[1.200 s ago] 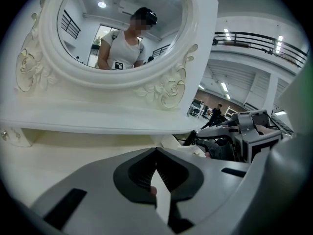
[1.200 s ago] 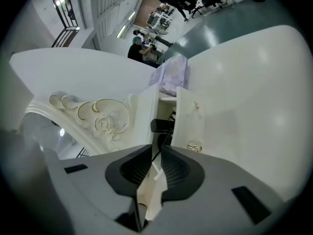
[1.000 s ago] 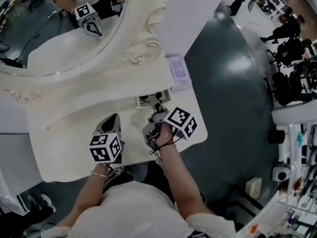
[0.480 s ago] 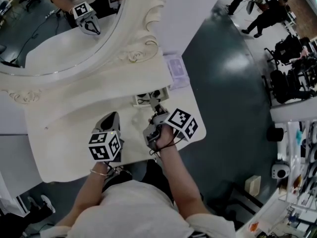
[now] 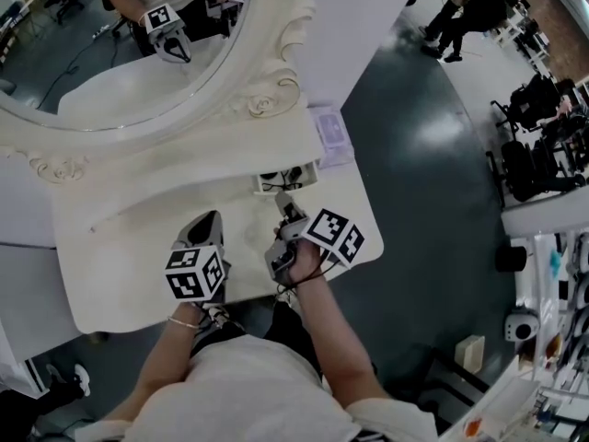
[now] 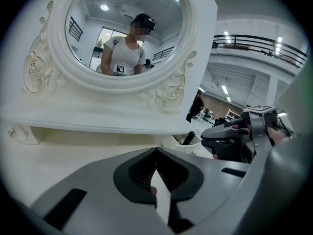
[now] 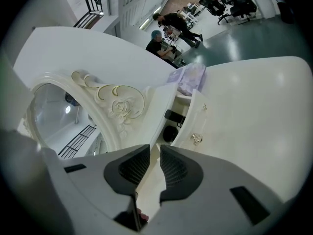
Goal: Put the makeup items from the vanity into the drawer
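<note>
You are holding both grippers low over the white counter [image 5: 129, 274] of the vanity, in front of its oval mirror [image 5: 110, 53]. Your left gripper [image 5: 213, 217] is pointing toward the mirror frame, and its jaws are meeting tip to tip with nothing between them. Your right gripper [image 5: 280, 198] is pointing at the small drawer [image 7: 195, 119], which is standing open at the back right of the counter, just under the raised shelf [image 5: 212, 145] that carries the mirror. The right jaws have just been closing and are standing a narrow slit apart. They are gripping nothing, and only the pale counter is showing through the gap.

The dark makeup items [image 7: 174, 116] are lying inside the open drawer, just ahead of your right jaw tips and apart from them. What each one is cannot be made out. A lilac case [image 5: 329, 134] is sitting on the right end of the shelf, just beyond the drawer. The mirror is reflecting you and one marker cube. People [image 5: 460, 12] are moving about well away across the grey floor [image 5: 414, 155].
</note>
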`<action>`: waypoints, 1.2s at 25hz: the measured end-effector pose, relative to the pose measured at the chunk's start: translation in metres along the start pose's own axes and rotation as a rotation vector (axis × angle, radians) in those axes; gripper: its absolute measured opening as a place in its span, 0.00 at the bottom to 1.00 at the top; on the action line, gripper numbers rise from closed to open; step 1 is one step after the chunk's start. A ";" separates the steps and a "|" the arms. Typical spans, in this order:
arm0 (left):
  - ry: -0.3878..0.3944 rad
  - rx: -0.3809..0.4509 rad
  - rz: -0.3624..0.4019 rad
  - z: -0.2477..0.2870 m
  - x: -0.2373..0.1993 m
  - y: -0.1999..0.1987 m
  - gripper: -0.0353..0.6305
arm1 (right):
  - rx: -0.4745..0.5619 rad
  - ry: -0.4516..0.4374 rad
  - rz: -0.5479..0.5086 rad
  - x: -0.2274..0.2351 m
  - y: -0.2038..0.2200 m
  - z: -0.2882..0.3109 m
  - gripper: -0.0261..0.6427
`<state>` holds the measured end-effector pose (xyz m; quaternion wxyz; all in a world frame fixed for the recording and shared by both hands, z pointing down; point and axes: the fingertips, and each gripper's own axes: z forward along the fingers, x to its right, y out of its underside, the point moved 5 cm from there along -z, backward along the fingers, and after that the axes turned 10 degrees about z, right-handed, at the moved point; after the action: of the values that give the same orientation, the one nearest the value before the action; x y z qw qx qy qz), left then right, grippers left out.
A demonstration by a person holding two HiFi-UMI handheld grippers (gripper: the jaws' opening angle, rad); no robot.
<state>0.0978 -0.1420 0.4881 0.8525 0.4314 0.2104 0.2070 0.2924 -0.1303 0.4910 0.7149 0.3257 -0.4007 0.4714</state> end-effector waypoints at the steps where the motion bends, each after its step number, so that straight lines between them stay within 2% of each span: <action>1: -0.003 0.005 0.000 -0.004 0.000 0.000 0.06 | -0.005 -0.002 -0.007 -0.001 0.003 -0.002 0.15; 20: -0.055 0.096 -0.004 -0.072 0.007 0.012 0.06 | -0.073 -0.043 -0.178 -0.016 0.061 -0.046 0.08; 30: -0.057 0.141 -0.006 -0.098 -0.005 0.009 0.06 | -0.028 -0.081 -0.338 -0.034 0.099 -0.062 0.07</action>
<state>0.0394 -0.0757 0.4438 0.8264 0.4955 0.2013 0.1765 0.2084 -0.0581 0.4410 0.7716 0.3972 -0.3753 0.3256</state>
